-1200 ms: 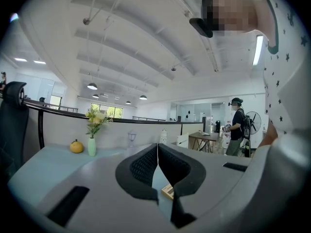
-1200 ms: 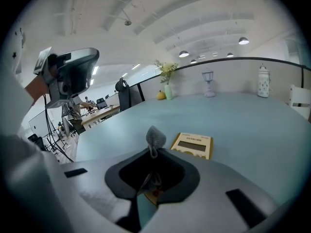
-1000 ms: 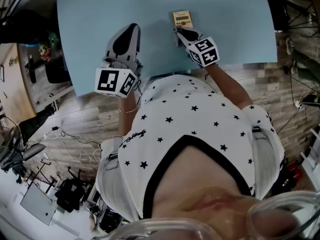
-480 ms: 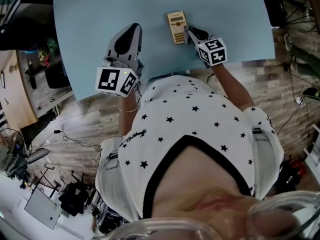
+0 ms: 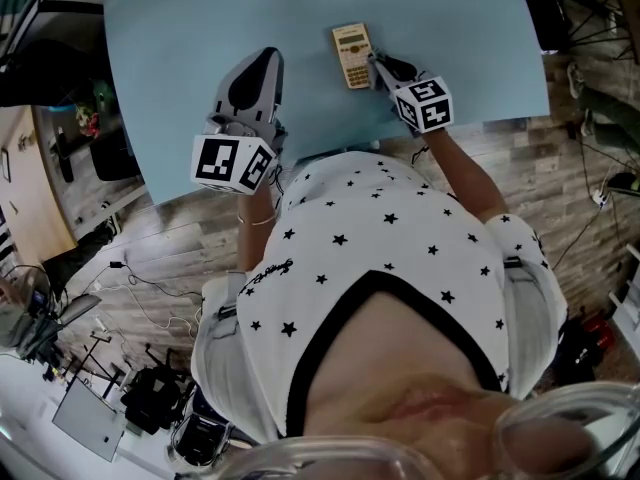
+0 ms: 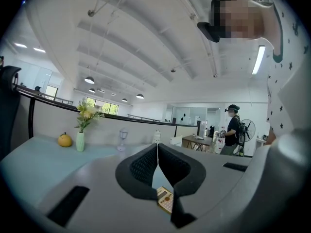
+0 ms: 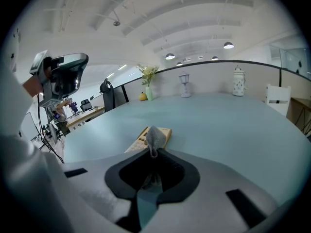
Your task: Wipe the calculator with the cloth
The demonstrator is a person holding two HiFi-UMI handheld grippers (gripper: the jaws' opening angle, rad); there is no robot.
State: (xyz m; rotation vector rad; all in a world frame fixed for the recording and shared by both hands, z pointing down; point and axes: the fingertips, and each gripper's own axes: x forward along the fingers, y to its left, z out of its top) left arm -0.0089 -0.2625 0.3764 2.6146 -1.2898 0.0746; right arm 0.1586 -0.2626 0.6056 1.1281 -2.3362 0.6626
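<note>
From above, the light-blue table (image 5: pixel 180 48) bears the calculator (image 5: pixel 352 56) near twelve o'clock of the frame, lying lengthwise with its display end away from the person. The right gripper (image 5: pixel 379 65) has its tips just beside the calculator, at about four o'clock of it, while the left gripper (image 5: pixel 262 58) sits well apart at nine o'clock of it. In the left gripper view the left gripper (image 6: pixel 158 147) has its jaws pressed together with nothing between them. The calculator (image 6: pixel 165 199) peeps through the gap below them at six o'clock, and a vase (image 6: pixel 80 141) and an orange fruit (image 6: pixel 64 140) stand far off at nine. In the right gripper view the right gripper (image 7: pixel 153 154) is clamped on the grey cloth (image 7: pixel 155 138) – a tuft pokes past the tips, overlapping the calculator (image 7: pixel 164 131) just ahead at twelve o'clock; whether they touch I cannot tell.
</note>
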